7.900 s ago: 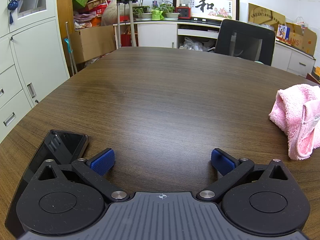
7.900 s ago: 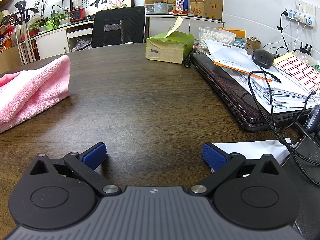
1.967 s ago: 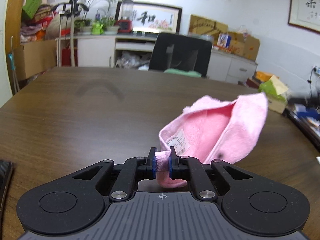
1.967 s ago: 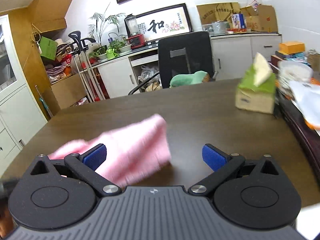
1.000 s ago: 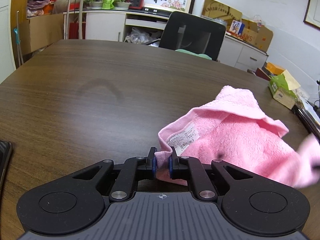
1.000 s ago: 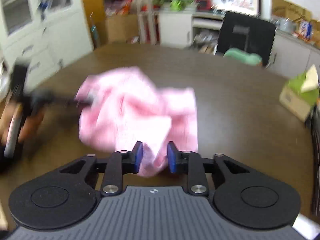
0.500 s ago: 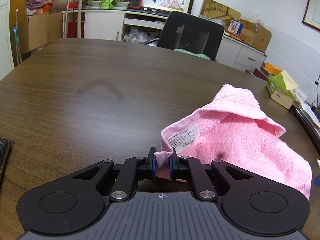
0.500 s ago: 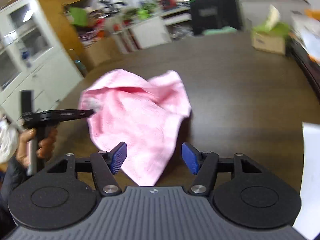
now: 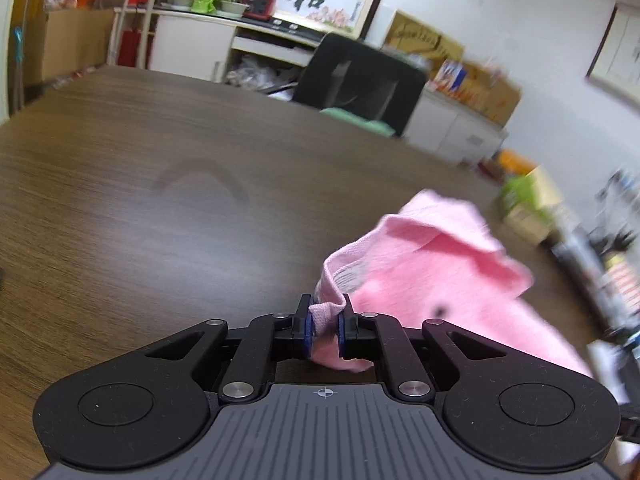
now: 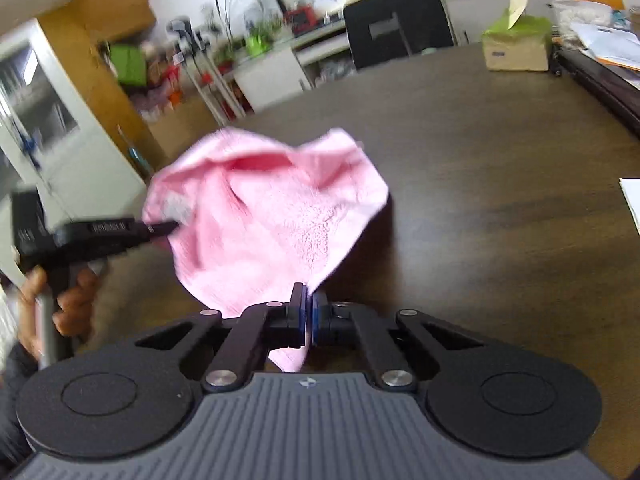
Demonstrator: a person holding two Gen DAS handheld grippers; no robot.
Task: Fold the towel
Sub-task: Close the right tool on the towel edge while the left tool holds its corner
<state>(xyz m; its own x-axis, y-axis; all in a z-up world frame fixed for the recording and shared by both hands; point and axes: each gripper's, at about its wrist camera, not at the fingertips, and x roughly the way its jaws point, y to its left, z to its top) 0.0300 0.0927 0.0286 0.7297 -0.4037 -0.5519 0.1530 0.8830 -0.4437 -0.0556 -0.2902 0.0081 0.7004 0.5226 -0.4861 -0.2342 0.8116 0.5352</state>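
While the pink towel (image 10: pixel 276 204) is hanging bunched above the dark wooden table (image 9: pixel 160 184), both grippers are pinching it at separate corners. The left gripper (image 9: pixel 324 326) is clamping a folded bit of hem between its blue pads (image 9: pixel 307 328), right beside the white care label (image 9: pixel 350 276), and the cloth is billowing away from it toward the right side of that camera's view. The right gripper (image 10: pixel 309 318) is squeezing another edge, its jaws pressed nearly together with only a thin strip of pink showing between them and a small flap dangling below.

From the right wrist camera, the left gripper (image 10: pixel 170 226) is reaching in from the left, its black fingers biting the towel's near corner, and the person's left hand (image 10: pixel 60 304) is wrapping around its handle. The towel is sagging between the two holds in loose folds, its upper edges standing up in two rounded peaks, and it looks lifted off the tabletop, throwing a shadow onto the wood below.

Across the table, a black office chair (image 9: pixel 360 80) is standing at the far edge, and a green tissue box (image 10: pixel 516 46) is sitting near the right-hand side next to a dark laptop (image 10: pixel 600 80) piled with papers. Much of the background is blurring.
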